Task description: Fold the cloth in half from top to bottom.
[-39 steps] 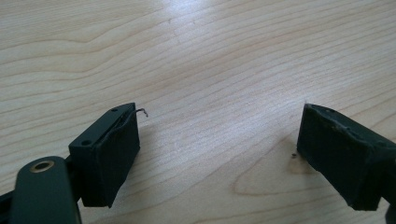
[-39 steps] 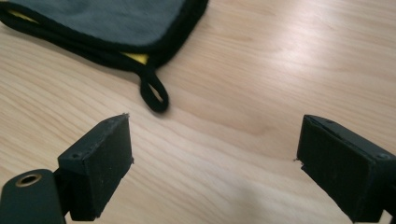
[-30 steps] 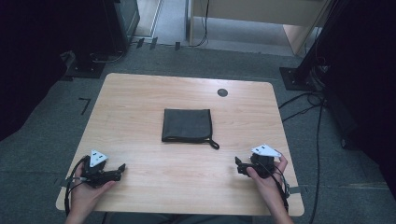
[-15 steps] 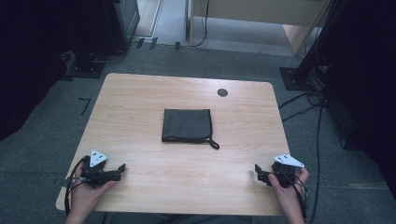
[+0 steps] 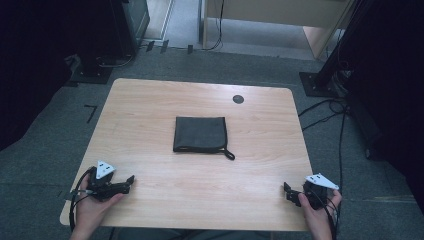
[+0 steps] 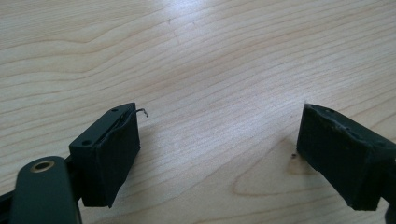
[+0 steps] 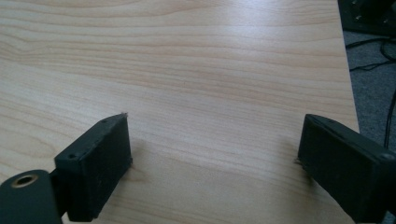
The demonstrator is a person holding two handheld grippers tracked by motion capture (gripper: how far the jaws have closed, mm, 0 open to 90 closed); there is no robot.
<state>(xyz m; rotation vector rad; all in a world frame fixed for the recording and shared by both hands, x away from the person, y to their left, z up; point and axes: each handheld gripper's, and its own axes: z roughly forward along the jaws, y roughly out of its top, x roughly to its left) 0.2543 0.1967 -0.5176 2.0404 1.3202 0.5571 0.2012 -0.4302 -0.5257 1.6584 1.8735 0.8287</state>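
both tongs, left tongs (image 5: 131, 179) and right tongs (image 5: 286, 188), sit wide and empty at the near corners of the surface (image 5: 150, 110), well apart from the folded dark cloth (image 5: 200, 133) mid-surface.

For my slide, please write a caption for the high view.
A folded dark cloth lies mid-table; open left gripper and right gripper rest near its front corners.
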